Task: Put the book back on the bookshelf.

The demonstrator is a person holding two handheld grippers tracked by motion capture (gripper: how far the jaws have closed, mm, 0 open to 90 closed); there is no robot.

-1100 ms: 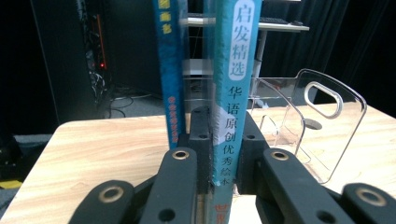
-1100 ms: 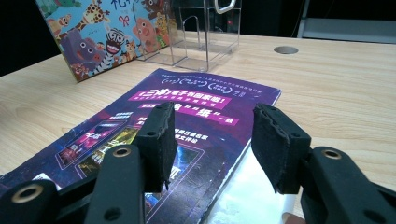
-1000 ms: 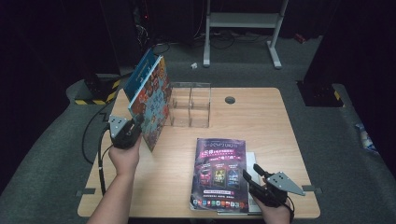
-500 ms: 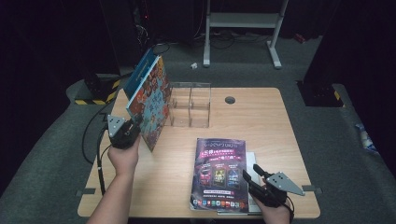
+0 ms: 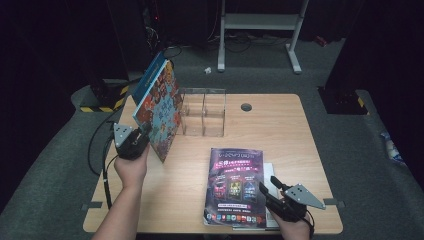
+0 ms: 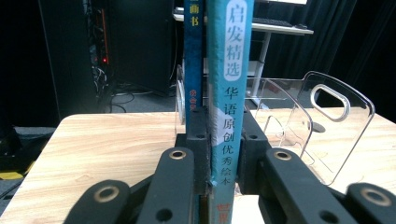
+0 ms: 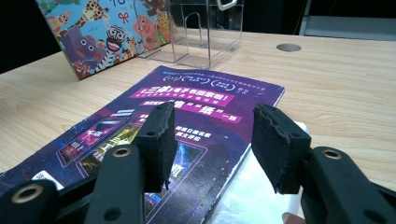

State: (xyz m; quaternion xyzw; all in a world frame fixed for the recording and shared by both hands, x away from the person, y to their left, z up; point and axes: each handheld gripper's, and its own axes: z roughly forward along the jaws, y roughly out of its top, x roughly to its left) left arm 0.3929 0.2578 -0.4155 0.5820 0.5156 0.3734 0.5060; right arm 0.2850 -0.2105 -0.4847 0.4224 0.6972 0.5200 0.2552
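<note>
Pale wood bench (image 5: pixel 280 135), dark room around it.

High view: left hand-held gripper (image 5: pixel 142 136) at bench's left edge, clamped on lower edge of two picture books (image 5: pixel 159 107), held upright w/ a lean to the left, bottom corner at or just off the bench top – can't tell which. Books stand just left of a clear acrylic rack (image 5: pixel 204 112), near it; touching or not, can't tell. Purple magazine (image 5: pixel 235 186) lies flat at front-centre, on top of a pale sheet whose edge pokes out at its right side. Right hand-held gripper (image 5: pixel 267 192) low at front right, tips over magazine's right edge. Round grommet (image 5: pixel 245 106) in bench behind the rack. White metal stand (image 5: pixel 260 22) on floor beyond.

Left gripper view: jaws closed tight on book spines, teal spine (image 6: pixel 229 84) w/ white and dark Chinese characters, darker blue spine (image 6: pixel 193 56) touching at its left. Spines run vertical. Clear rack (image 6: pixel 303 126) just behind and right, divider w/ oval handle cutout.

Right gripper view: right hand-held gripper (image 7: pixel 212 140) wide open, holding nothing, hovering low over the magazine (image 7: pixel 187 116); right jaw above pale sheet (image 7: pixel 261 186). Animal-cover book (image 7: pixel 105 32) upright at far left, rack (image 7: pixel 201 32) beside it, grommet (image 7: pixel 288 47) far right.
</note>
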